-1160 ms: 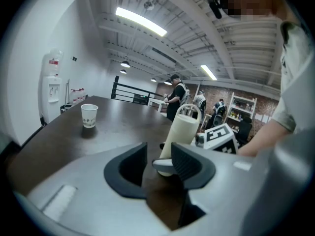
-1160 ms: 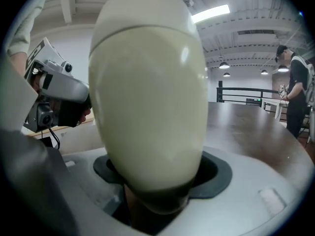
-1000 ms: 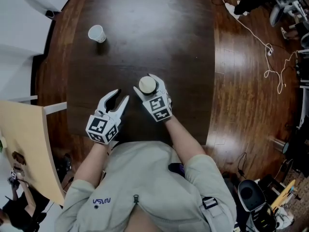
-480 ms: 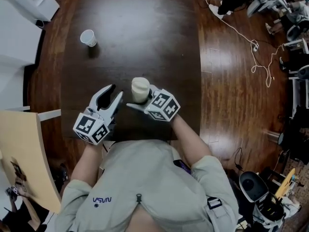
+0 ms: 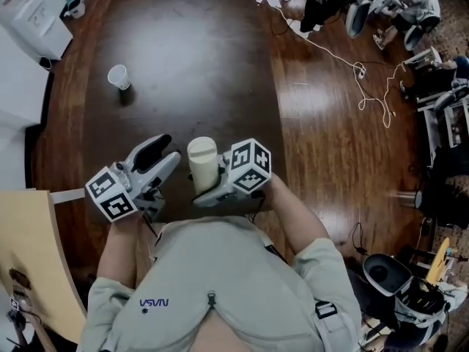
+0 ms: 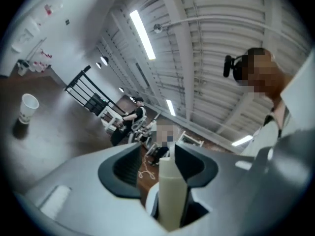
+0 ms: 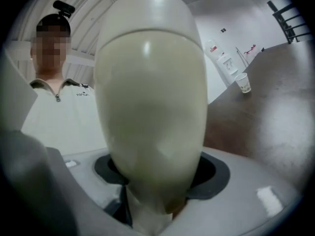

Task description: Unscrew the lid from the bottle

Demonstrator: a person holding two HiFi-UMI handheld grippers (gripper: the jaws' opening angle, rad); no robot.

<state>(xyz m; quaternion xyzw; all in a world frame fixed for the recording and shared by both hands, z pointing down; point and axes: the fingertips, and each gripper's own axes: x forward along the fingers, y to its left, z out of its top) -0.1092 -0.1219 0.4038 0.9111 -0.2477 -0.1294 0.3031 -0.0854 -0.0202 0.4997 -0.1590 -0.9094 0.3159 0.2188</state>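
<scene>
A cream bottle (image 5: pixel 203 163) with a paler lid (image 7: pixel 147 9) is held off the dark table (image 5: pixel 198 42), close to the person's chest. My right gripper (image 5: pixel 202 183) is shut on the bottle's body, which fills the right gripper view (image 7: pixel 150 122). My left gripper (image 5: pixel 165 151) sits just left of the bottle, a small gap away. Its jaws are opening. In the left gripper view the bottle (image 6: pixel 172 195) shows narrow in the gap between the dark pads (image 6: pixel 125 173), and they do not press on it.
A white paper cup (image 5: pixel 118 77) stands on the table's far left. A tan board (image 5: pixel 37 248) leans at the near left. White cabinets (image 5: pixel 33 13) stand at the far left. Cables (image 5: pixel 344 50) and equipment lie on the wooden floor to the right.
The right gripper has lifted the bottle off the table and drawn it toward the person. The left gripper has swung in beside it, its jaws a little wider.
</scene>
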